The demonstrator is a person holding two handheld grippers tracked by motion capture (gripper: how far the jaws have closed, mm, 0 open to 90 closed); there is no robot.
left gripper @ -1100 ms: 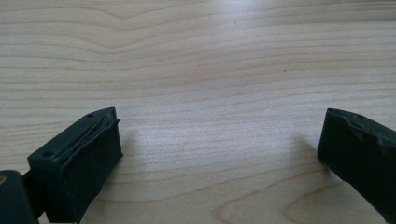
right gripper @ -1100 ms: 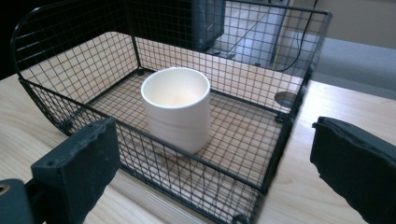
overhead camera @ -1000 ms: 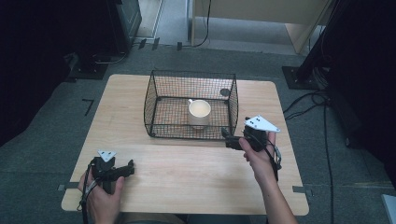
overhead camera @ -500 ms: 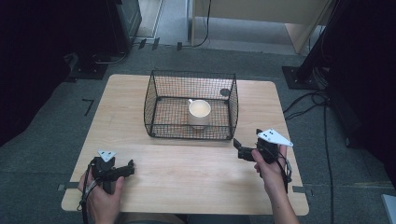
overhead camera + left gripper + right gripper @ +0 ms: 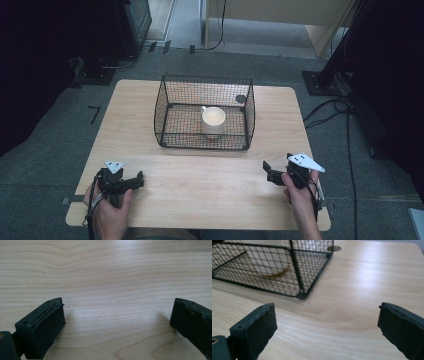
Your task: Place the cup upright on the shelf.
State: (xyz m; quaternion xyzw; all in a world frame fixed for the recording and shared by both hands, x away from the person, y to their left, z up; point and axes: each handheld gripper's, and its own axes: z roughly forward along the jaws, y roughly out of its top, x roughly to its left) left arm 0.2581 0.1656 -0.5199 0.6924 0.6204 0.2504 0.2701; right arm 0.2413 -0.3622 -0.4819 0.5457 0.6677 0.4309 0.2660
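The wooden table (image 5: pixel 200 185) is taken up at its middle by a black wire basket (image 5: pixel 172 107), which serves here as the landmark. Inside the basket, toward its right half, a white cup (image 5: pixel 213 120) is seen standing upright on the mesh floor, its handle turned to the far left. Just beyond the basket's far right corner, a small dark round disc (image 5: pixel 241 98) is set in the tabletop.

The right gripper (image 5: pixel 270 172) is held near the table's front edge, well apart from the basket's near right corner and to the right of it. Its 2 jaws are spread wide with nothing between them; in the right gripper view (image 5: pixel 325 325) they are aimed toward that corner of the basket (image 5: pixel 297 272), with the cup (image 5: pixel 270 258) visible through the mesh. The left gripper (image 5: pixel 135 180) is rested low in front of the basket's left side, well apart from it; in the left gripper view (image 5: pixel 117 320) its jaws are likewise spread over bare wood.

The work is judged to be at rest, with the cup lodged in the basket and neither gripper engaged. Should the cup be wanted next, a reach over the basket's rim from above would be called for, since the mesh walls bar any side approach.
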